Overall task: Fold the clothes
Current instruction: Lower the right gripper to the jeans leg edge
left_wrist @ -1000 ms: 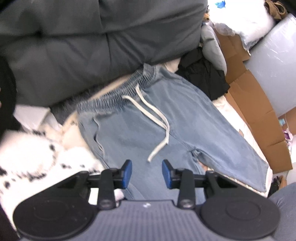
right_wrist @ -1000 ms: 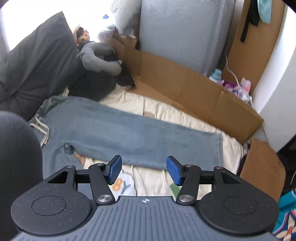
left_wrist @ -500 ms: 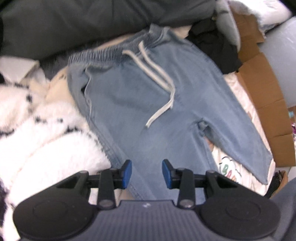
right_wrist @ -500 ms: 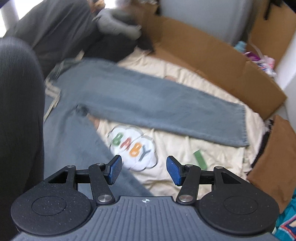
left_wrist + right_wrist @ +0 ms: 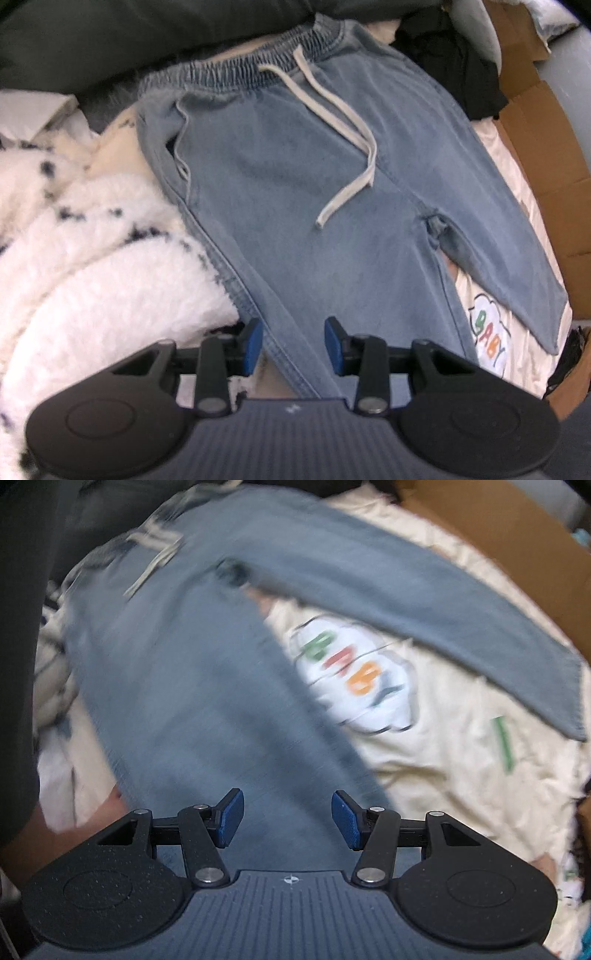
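Light blue denim trousers (image 5: pixel 295 177) with an elastic waistband and a cream drawstring (image 5: pixel 343 122) lie spread flat on a cream sheet, legs apart. My left gripper (image 5: pixel 293 345) hangs open just above the outer seam of the near leg, nothing between its blue pads. In the right wrist view the same trousers (image 5: pixel 192 686) appear blurred. My right gripper (image 5: pixel 287 819) stands open over the lower part of that near leg, clear of the cloth. The far leg (image 5: pixel 406 602) stretches to the right.
A fluffy white blanket with black spots (image 5: pixel 92 266) lies left of the trousers. A dark grey cushion (image 5: pixel 129 33) sits behind the waistband. The cream sheet (image 5: pixel 461 775) bears a "BABY" cloud print (image 5: pixel 354 672). Brown cardboard (image 5: pixel 546 147) lines the right side, dark clothing (image 5: pixel 450 55) beyond.
Both grippers have come down towards the trousers, which now fill more of each view. The right one sank furthest and tilted downwards. Jaw openings look unchanged.
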Tool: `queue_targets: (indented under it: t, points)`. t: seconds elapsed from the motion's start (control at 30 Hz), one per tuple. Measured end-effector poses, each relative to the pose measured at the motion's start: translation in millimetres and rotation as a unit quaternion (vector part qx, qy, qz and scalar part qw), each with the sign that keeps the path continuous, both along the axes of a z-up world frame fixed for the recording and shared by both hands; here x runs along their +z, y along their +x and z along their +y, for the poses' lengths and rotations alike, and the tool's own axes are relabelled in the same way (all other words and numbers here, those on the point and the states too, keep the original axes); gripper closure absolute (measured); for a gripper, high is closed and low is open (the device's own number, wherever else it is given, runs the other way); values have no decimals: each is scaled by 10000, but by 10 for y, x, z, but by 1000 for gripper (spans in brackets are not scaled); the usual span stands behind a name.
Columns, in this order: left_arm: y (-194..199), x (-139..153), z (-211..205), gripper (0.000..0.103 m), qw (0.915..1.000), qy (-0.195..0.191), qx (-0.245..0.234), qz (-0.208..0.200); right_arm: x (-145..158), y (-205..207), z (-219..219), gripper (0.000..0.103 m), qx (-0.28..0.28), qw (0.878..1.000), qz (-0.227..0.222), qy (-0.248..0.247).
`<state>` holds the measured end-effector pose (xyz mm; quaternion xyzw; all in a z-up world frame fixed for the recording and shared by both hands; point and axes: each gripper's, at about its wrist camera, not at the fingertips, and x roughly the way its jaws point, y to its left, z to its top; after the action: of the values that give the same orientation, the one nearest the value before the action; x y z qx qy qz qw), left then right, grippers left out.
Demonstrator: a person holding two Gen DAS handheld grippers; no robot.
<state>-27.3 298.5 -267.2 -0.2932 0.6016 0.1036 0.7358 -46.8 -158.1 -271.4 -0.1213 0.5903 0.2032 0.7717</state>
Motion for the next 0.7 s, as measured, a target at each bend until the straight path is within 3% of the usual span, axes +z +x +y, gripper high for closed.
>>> queue_targets:
  t: [0.33, 0.53, 0.7]
  points:
    - [-32, -377, -121, 59, 9999, -56, -65, 110, -515, -469, 273, 47, 1024, 9930, 583, -51]
    - [-77, -487, -125, 58, 9998, -25, -50, 167, -665, -545, 314, 47, 1063, 9920, 673, -60]
    - [-127, -512, -96, 58, 9999, -41, -54, 119, -651, -625, 381, 46, 1199, 9901, 689, 227]
